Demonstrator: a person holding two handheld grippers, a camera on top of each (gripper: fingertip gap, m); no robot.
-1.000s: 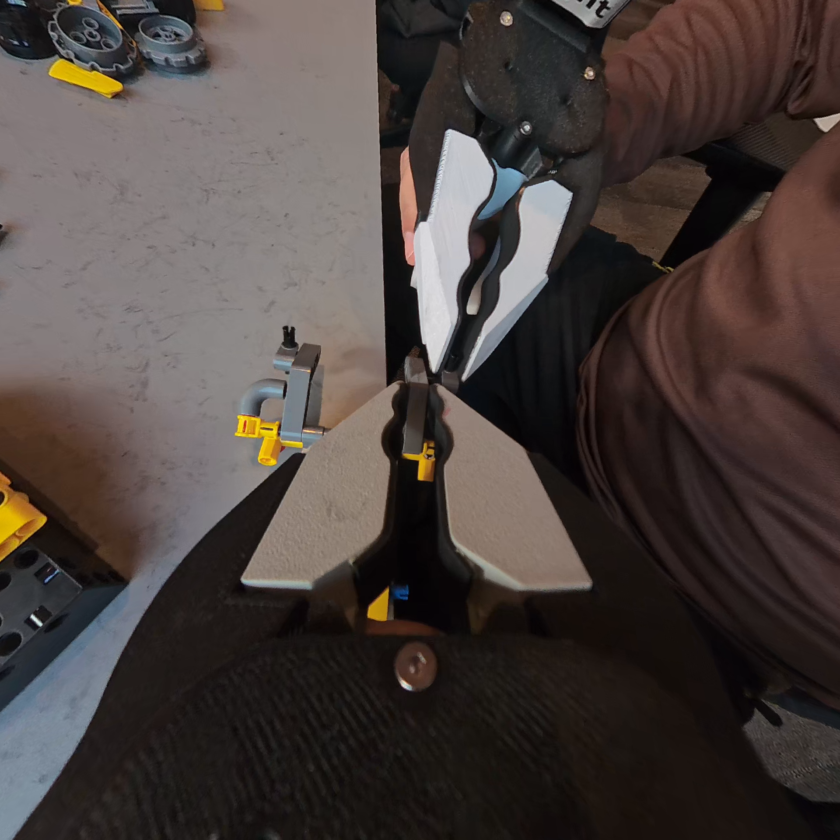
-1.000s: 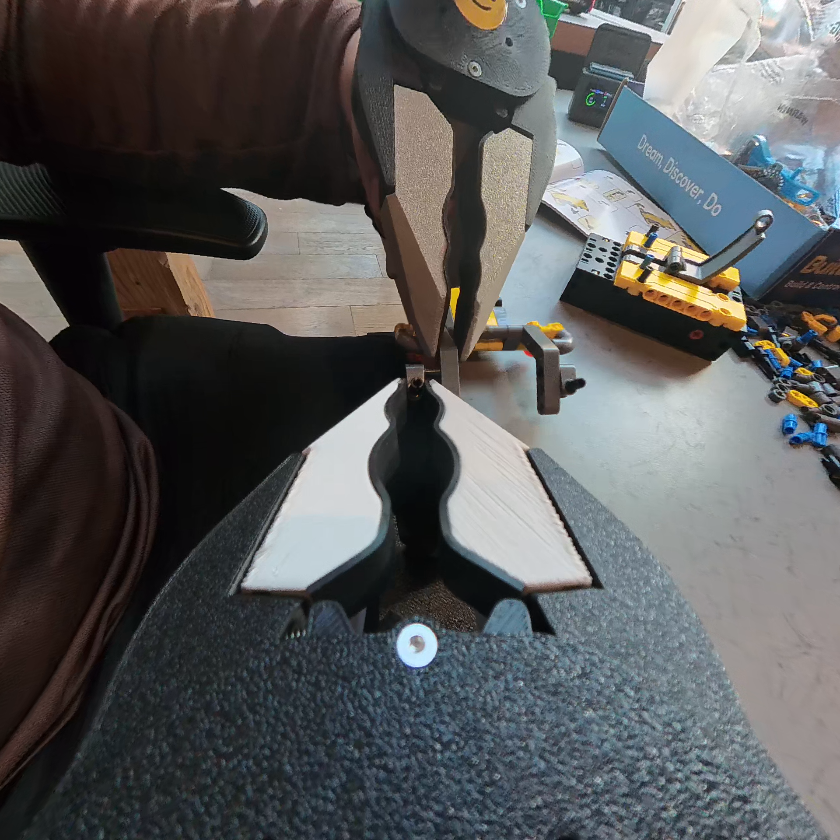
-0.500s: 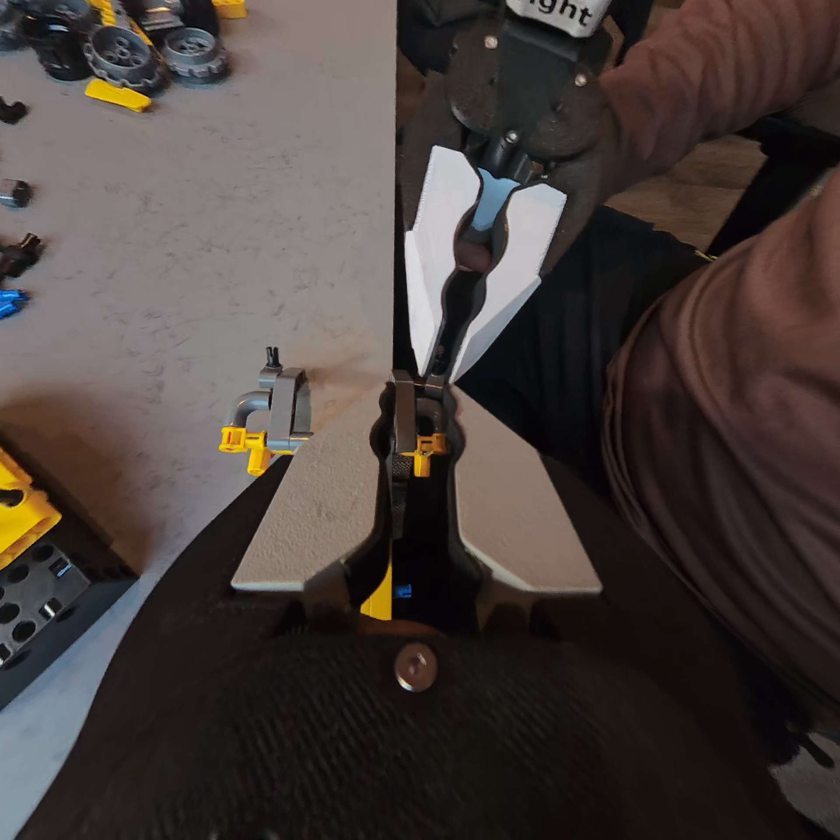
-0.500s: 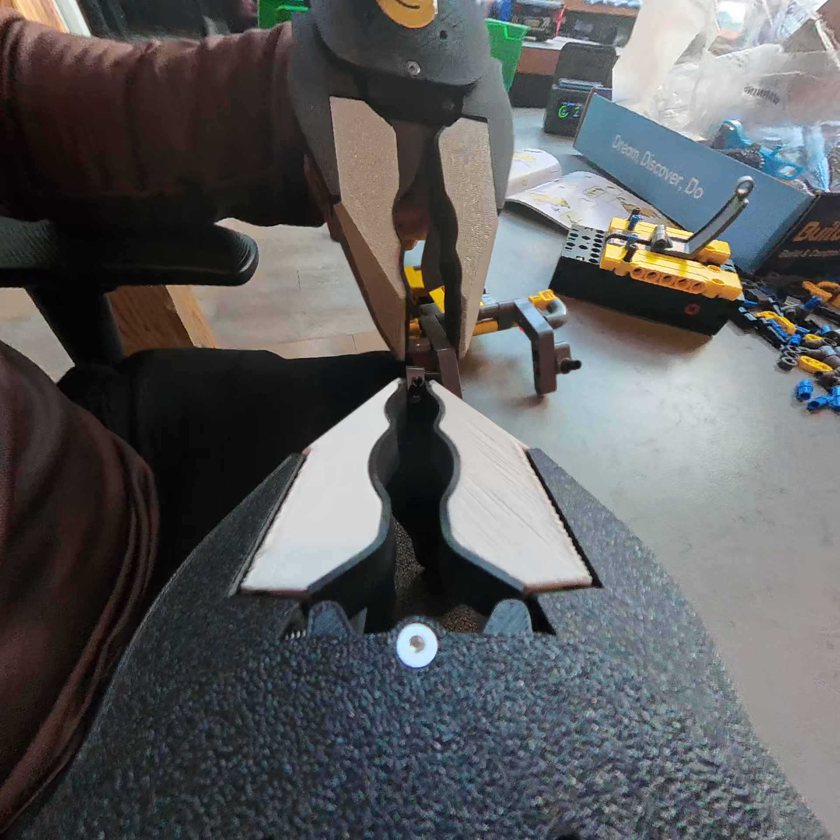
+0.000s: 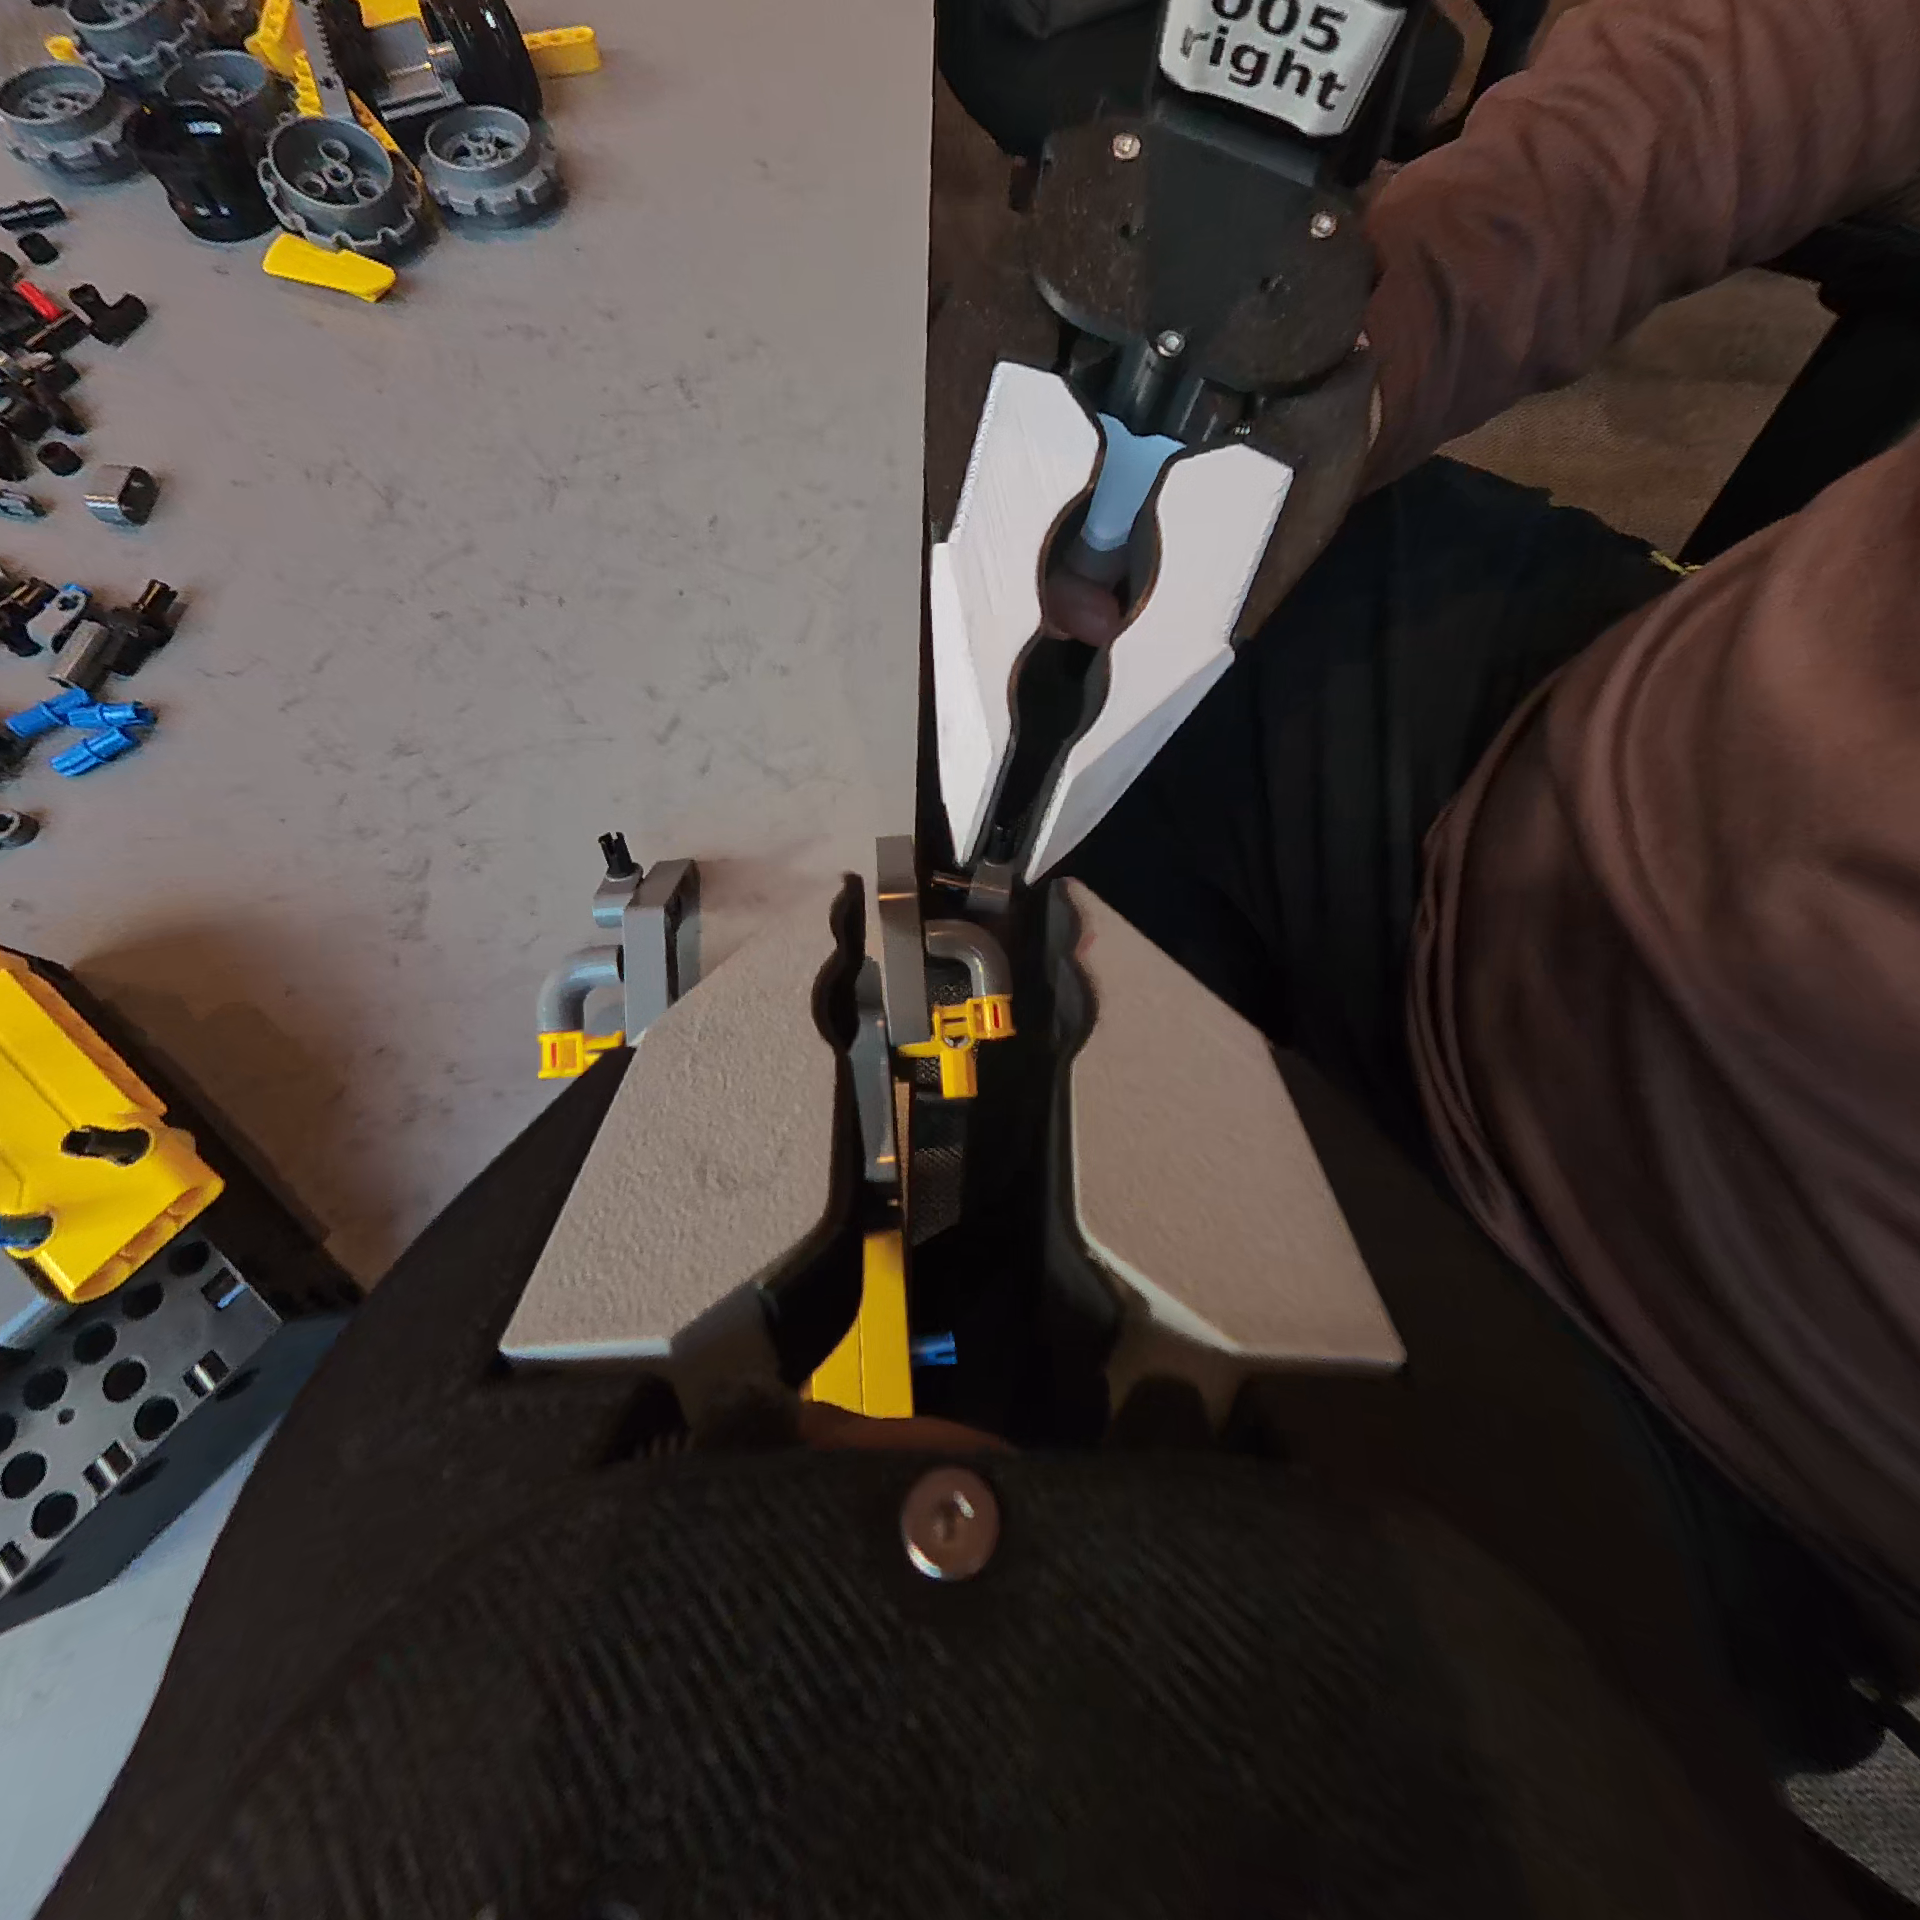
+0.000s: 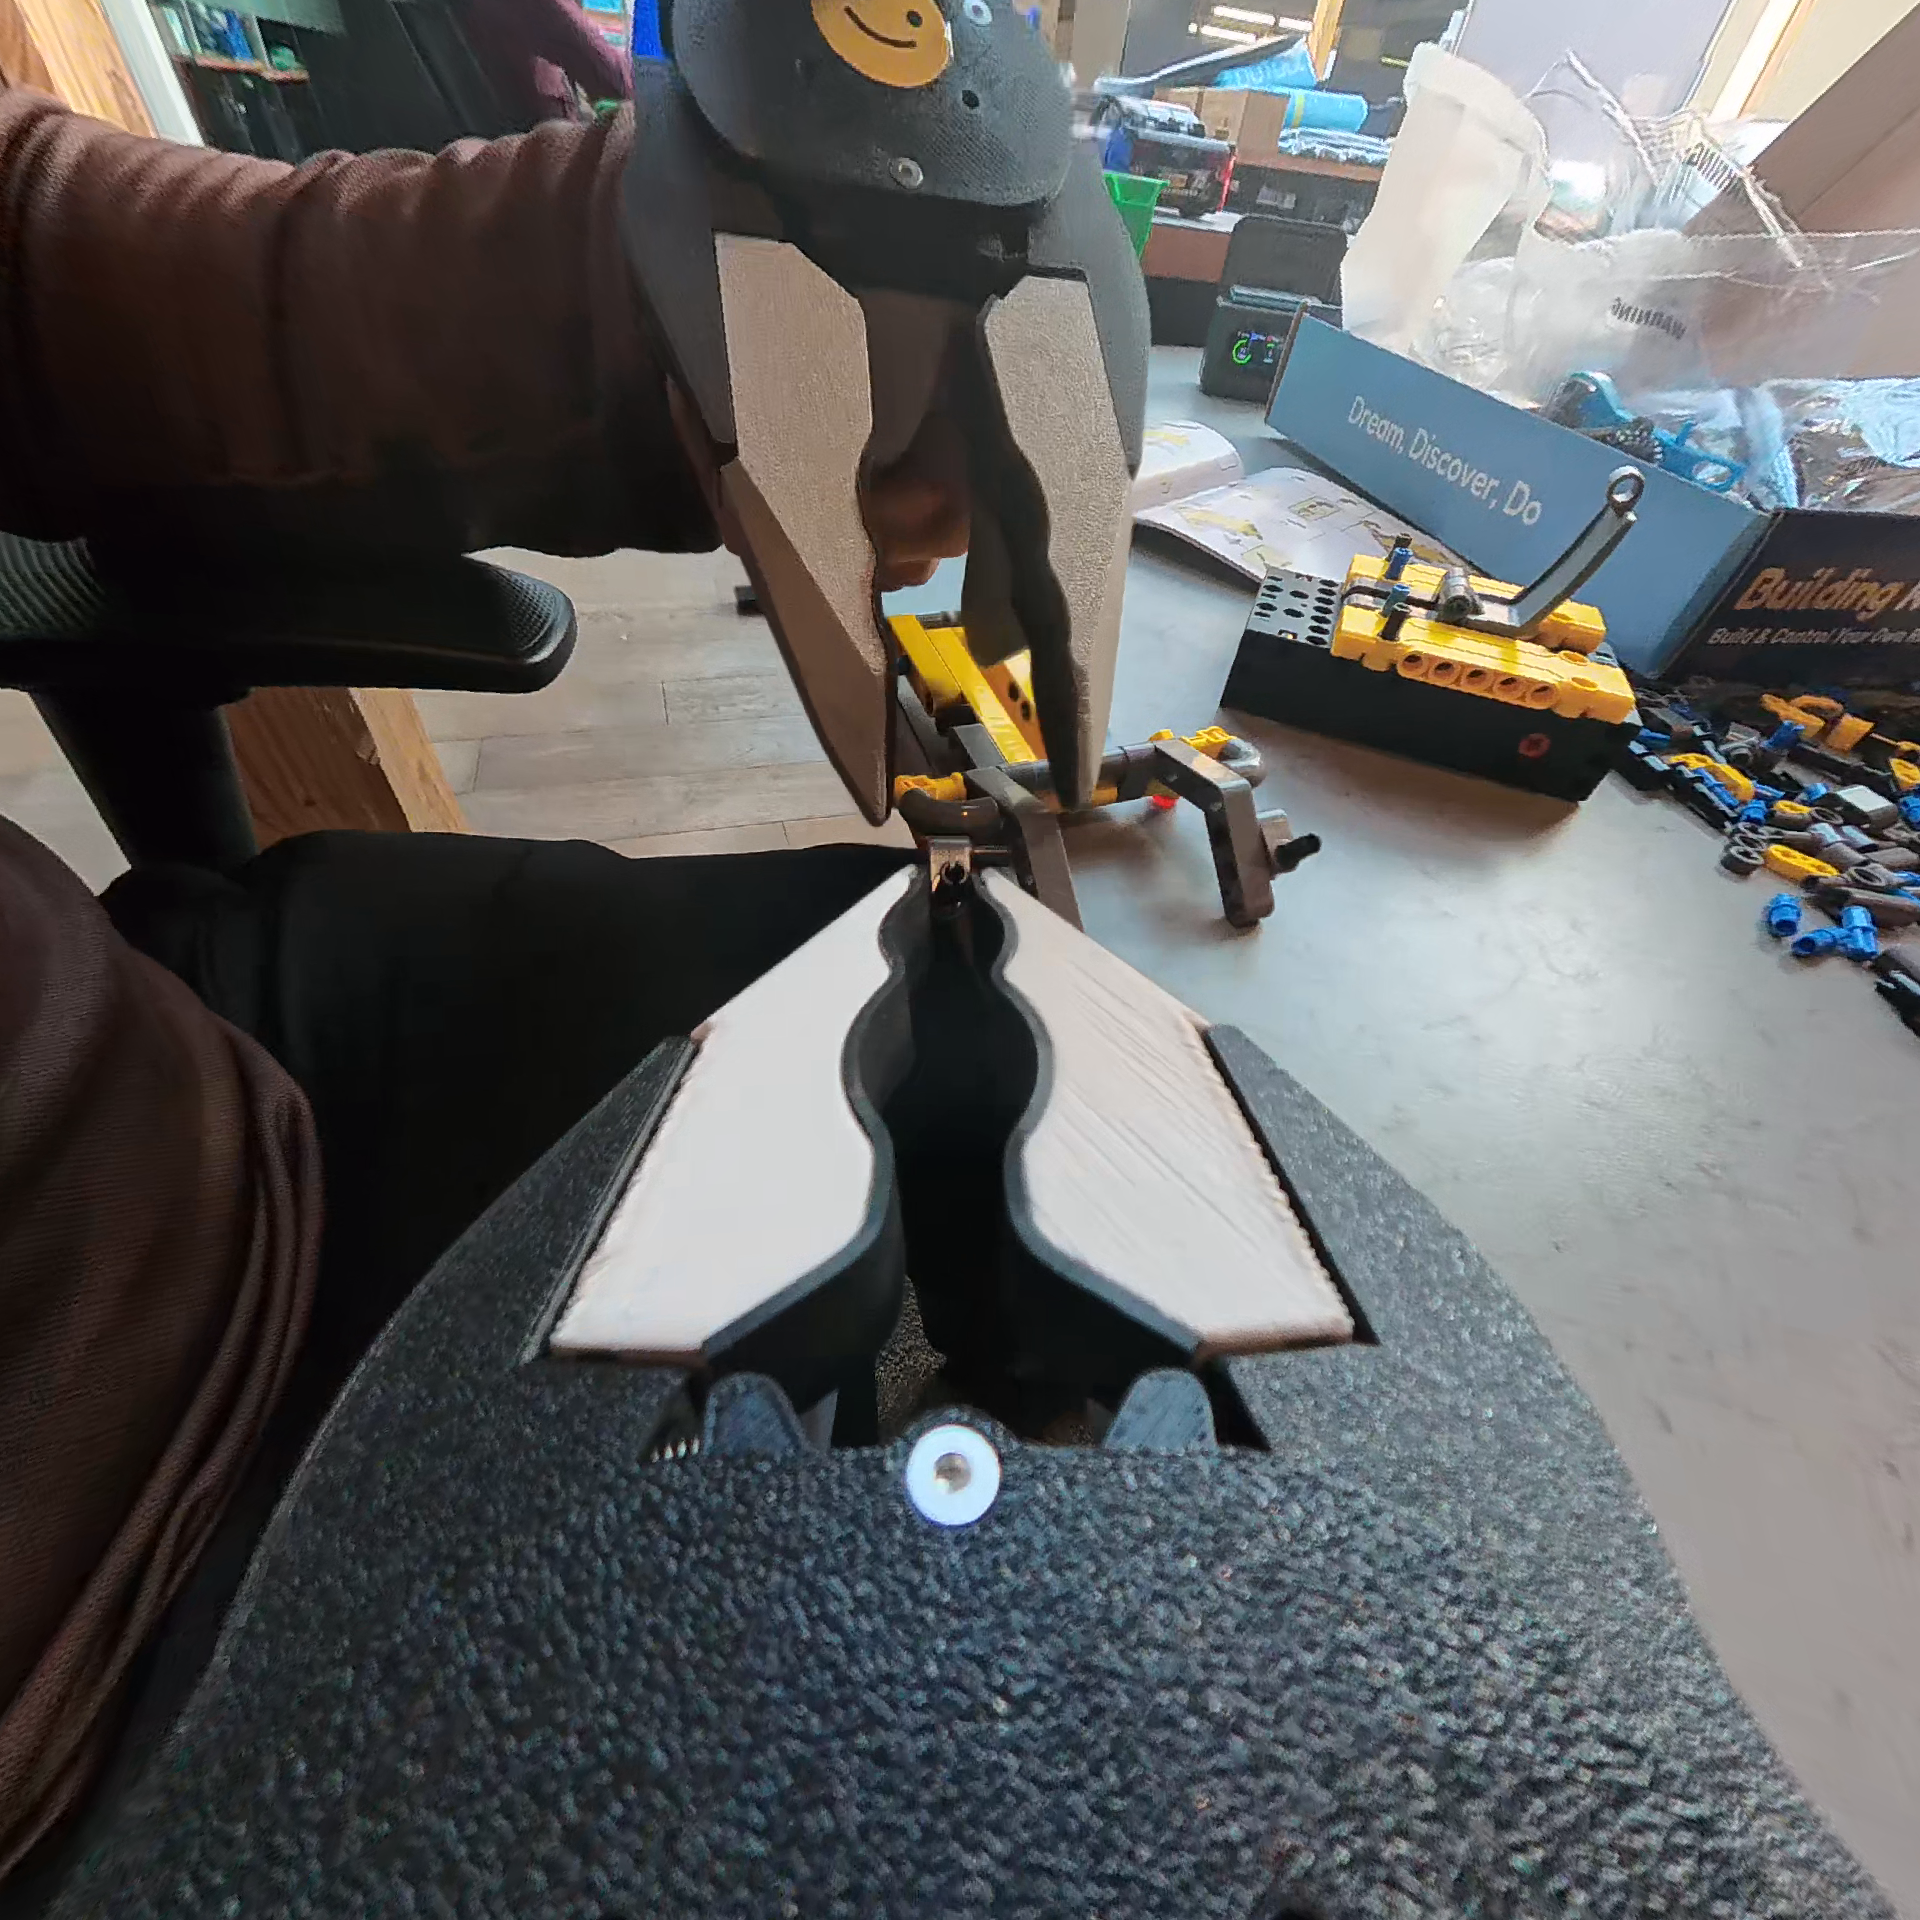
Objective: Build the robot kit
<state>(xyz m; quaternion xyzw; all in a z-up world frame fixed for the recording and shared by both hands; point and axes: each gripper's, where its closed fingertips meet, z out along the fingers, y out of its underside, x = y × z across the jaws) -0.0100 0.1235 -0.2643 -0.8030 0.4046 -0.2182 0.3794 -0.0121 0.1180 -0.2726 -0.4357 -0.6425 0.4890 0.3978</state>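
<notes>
At the centre of the left wrist view, the left tool [image 5: 951, 904] is spread apart around a grey and yellow brick assembly [image 5: 914, 997], whose grey beam lies against its left finger. Just above, the right tool [image 5: 997, 852], with white fingers, is clenched on a small dark grey connector [image 6: 951, 862] touching that assembly. The assembly extends over the grey table [image 5: 520, 520]. Loose wheels [image 5: 332, 187] lie at upper left.

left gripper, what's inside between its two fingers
The left gripper has a grey and yellow brick assembly between its spread fingers: grey beam, curved grey piece, yellow connector. The right gripper pinches a small grey piece at its tip. Its rear end is hidden.
</notes>
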